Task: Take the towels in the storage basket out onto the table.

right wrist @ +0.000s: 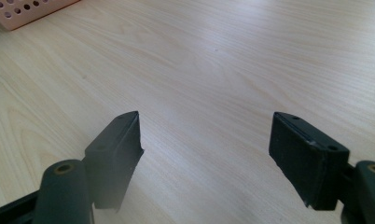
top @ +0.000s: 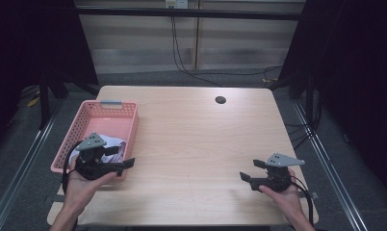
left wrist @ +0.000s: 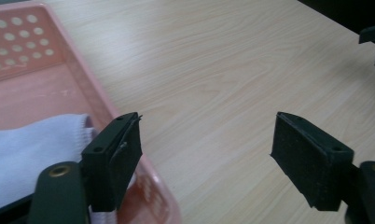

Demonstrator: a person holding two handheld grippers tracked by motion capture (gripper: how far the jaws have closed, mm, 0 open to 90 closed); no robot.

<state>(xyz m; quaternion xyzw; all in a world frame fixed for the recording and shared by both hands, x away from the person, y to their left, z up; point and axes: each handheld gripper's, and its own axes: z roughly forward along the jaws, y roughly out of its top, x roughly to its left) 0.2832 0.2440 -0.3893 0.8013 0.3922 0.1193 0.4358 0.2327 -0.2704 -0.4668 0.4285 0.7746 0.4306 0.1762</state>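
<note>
A pink perforated basket stands at the table's left side with a white cloth lying in its near end. My left gripper hovers over the basket's near right corner, jaws open and nothing between them. In the left gripper view the left gripper is spread wide above the basket rim and bare wood, with the white cloth just behind the left jaw. Near the front right of the table my right gripper is open and empty. The right gripper view shows the right gripper over plain tabletop.
The light wooden table has a dark round hole near its far edge. Black cables run across the floor behind it, and dark curtains stand at both sides. A corner of the basket shows in the right gripper view.
</note>
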